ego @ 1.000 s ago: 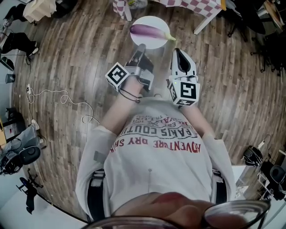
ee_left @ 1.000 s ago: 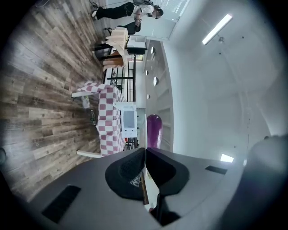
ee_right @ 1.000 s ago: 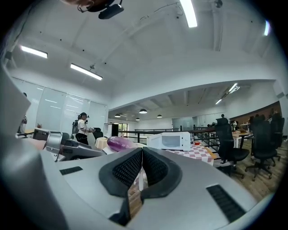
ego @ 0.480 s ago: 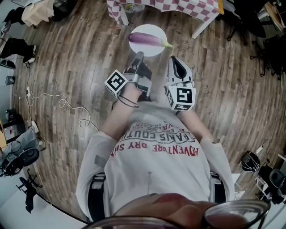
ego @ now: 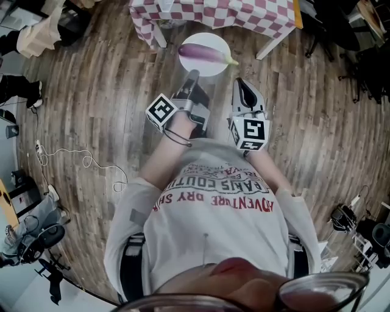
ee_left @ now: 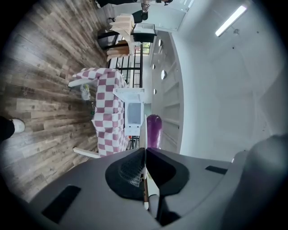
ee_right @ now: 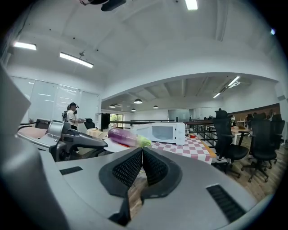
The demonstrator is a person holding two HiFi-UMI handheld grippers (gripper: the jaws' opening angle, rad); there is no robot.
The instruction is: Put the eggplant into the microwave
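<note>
Eggplant: the purple eggplant [ego: 204, 53] lay lengthwise on a white plate [ego: 209, 67], its green stem end toward the person's right.
Left tongs: the left tongs [ego: 192, 76] were pinched on the plate's near rim; in the left gripper view the rim showed as a thin white edge [ee_left: 145, 170] between the closed jaws, with the eggplant [ee_left: 153, 130] just beyond the tips.
Right tongs: the right tongs [ego: 242, 85] were pressed together with nothing between them, and stood beside the plate on its right, clear of it.
Eggplant from the right: in the right gripper view it [ee_right: 123, 136] sat left of and above the tips of the tongs [ee_right: 141, 150], on the plate [ee_right: 116, 146].
Microwave: the white microwave [ee_right: 159, 132] stood on the checked surface [ee_right: 189, 146], beyond the eggplant, its door shut.
Surface: in the head view its red-and-white cloth [ego: 213, 12] lay just past the plate, which was held over the wood floor [ego: 91, 91].
In the way: only open floor showed between the plate and the surface.
Around: a black office chair [ee_right: 225, 134] stood right of the surface; a pale cable [ego: 79, 161] trailed over the floor at left; a person [ee_right: 72, 114] stood far back.
</note>
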